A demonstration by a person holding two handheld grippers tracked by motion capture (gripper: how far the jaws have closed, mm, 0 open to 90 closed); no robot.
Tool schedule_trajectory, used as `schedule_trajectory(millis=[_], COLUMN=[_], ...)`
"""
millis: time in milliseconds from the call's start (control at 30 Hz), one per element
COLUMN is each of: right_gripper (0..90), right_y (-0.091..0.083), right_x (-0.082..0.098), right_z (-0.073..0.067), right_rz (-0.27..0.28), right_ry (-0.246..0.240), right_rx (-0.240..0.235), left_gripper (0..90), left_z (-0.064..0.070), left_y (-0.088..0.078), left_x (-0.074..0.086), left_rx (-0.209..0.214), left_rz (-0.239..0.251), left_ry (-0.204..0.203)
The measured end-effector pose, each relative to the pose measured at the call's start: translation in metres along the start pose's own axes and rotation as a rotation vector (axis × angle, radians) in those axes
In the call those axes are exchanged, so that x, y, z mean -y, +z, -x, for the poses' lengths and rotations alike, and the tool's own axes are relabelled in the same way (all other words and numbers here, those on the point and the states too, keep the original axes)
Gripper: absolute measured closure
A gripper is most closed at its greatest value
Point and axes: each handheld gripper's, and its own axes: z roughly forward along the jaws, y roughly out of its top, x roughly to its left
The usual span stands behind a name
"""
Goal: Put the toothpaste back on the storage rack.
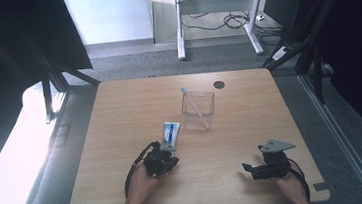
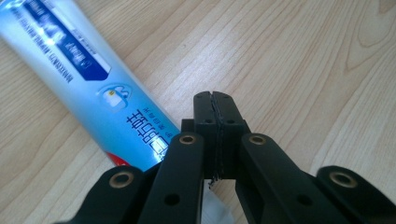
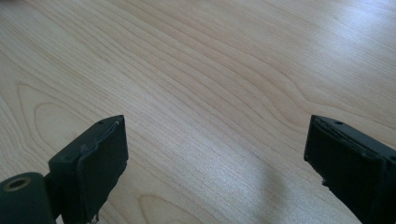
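Pale wood-grain table (image 1: 120,113) carries everything. At near left, the left gripper (image 2: 215,100) has its black jaws pressed flat together on nothing, tips just beside the blue-and-white plastic toothpaste tube (image 2: 88,88), which lies flat and angled toward the far side; likely it must open before it can take the tube. Just right of the tube and farther off stands a clear square plastic cup (image 1: 198,111) holding a pink toothbrush (image 1: 192,102), with open tabletop around it. At near right, the right gripper (image 3: 217,154) idles, jaws wide apart over bare wood, close to the table's near edge.
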Motion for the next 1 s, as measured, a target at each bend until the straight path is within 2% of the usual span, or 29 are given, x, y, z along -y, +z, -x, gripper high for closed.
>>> schedule_trajectory(millis=[433,600,700,733,800,1000], right_gripper=[6.6,6.6,6.6,6.7,6.7,6.7], right_y=[0.0,-0.001,-0.001,-0.001,-0.001,-0.001], right_x=[0.0,0.0,0.0,0.0,0.0,0.0], right_z=[0.0,0.001,0.001,0.001,0.001,0.002], right_rz=[-0.004,0.003,0.01,0.01,0.008,0.008], right_ry=[-0.001,0.002,0.003,0.003,0.004,0.005], right_rx=[0.0,0.003,0.003,0.003,0.003,0.002], left_gripper=[86.0,81.2,76.1,74.5,70.2,59.6], left_z=[-0.008,-0.012,-0.017,-0.019,-0.021,-0.032], left_y=[-0.008,-0.017,-0.021,-0.022,-0.022,-0.017], left_x=[0.005,-0.001,-0.007,-0.009,-0.015,-0.032], left_rx=[0.015,-0.01,-0.033,-0.042,-0.056,-0.069], left_rz=[0.012,0.024,0.011,0.003,-0.015,-0.061], left_ry=[-0.032,-0.04,-0.064,-0.056,-0.07,-0.118])
